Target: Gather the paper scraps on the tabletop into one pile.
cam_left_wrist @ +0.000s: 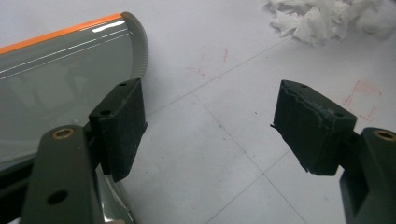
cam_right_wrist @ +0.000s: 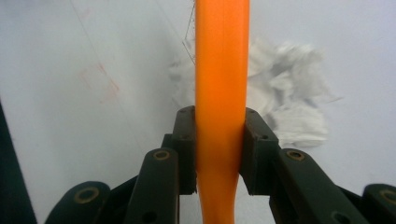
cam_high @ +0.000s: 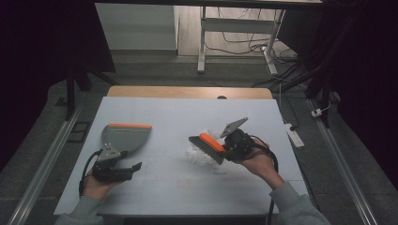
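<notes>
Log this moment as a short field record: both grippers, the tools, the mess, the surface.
left gripper: open, holds nothing, beside the dustpan
right gripper: shut on the brush handle
brush: orange handle, dark head at the paper scraps
dustpan: grey, orange edge, flat on the table
paper scraps: white shredded heap, outside the dustpan
table: pale top with faint red marks

Room dim, edges near black; white table top point(cam_high: 178, 112) on a wooden desk point(cam_high: 187, 92); grey carpet floor point(cam_high: 155, 70) around it; metal rails point(cam_high: 44, 164) in floor on both sides; white desk frame legs point(cam_high: 202, 42) behind, loose cables point(cam_high: 244, 44) under it; power strip point(cam_high: 294, 133) on floor right.
</notes>
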Motion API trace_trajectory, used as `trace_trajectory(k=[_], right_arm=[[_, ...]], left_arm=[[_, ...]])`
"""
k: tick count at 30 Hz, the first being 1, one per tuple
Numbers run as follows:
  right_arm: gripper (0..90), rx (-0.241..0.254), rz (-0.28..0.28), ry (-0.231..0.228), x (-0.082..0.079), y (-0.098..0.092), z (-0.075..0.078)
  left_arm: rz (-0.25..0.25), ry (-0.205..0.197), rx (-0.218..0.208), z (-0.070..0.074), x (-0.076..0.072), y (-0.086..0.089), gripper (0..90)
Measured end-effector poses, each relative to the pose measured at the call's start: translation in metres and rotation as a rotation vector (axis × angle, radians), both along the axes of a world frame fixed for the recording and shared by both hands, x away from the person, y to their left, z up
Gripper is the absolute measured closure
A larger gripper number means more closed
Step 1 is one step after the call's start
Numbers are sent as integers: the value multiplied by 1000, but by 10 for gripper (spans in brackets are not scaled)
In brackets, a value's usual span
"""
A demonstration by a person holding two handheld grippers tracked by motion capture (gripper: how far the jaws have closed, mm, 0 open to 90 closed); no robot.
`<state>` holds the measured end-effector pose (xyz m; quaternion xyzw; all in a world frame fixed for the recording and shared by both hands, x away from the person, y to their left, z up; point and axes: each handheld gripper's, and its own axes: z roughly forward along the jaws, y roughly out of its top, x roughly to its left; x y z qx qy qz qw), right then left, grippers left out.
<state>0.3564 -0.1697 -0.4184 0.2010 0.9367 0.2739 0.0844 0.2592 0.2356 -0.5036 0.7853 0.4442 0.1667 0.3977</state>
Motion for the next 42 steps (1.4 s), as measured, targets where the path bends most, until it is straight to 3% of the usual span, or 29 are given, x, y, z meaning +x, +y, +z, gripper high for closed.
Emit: trace_trajectory(k=[8,20,31,42], right_arm=[[702,61,-32,-2,-3,-14,11],[703,114,-134,1,-3,-41,-6],[703,215,-241,-41,-18,-81,-15],[702,242,-341,-99,-30,-118,-30]], left_arm=[[1,0,0,0,0,0,263],[2,-3,-3,0,-1,0,263],[-3,-4,1,1,-1,-3,263],[-10,-4,4,1,-2,-5,262]])
